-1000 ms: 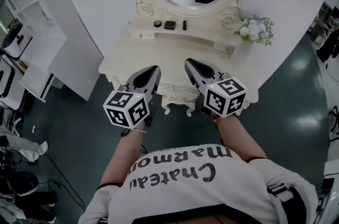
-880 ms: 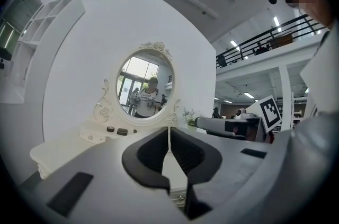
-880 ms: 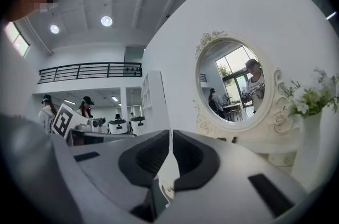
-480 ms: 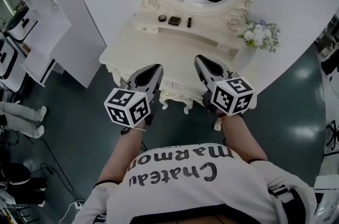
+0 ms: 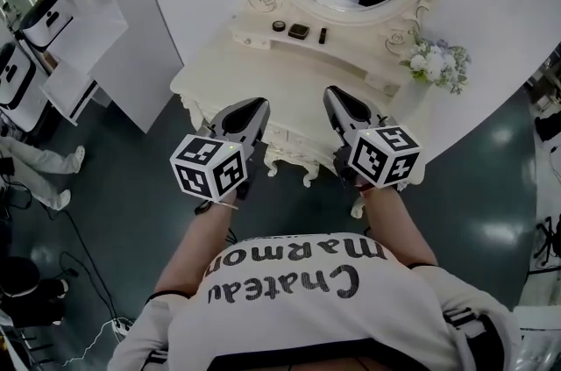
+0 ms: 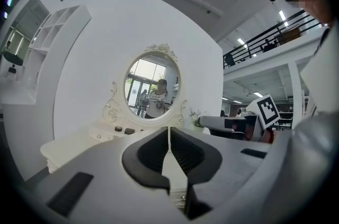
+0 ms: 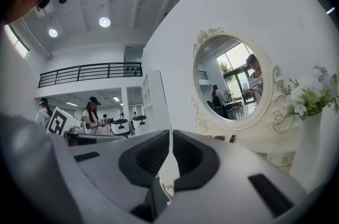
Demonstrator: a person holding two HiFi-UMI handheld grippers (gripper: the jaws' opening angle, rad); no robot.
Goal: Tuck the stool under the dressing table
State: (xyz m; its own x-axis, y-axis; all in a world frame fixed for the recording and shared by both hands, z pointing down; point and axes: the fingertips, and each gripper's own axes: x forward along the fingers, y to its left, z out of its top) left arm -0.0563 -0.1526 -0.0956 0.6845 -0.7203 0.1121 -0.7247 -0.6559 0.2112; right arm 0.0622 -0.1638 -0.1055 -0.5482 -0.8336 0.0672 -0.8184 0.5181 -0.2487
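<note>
Now left claw (image 5: 255, 107) and right claw (image 5: 335, 95), both closed, flank a cream carved stool (image 5: 289, 157).

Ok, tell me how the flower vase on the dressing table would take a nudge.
The vase looks tall and narrow under a wide bouquet, so probably top-heavy and apt to tip. It stands near the right end of the dressing table, so a tip might carry it off.

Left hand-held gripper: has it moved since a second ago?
No. The left hand-held gripper keeps its place beside the stool at the dressing table; only the head camera swung.
</note>
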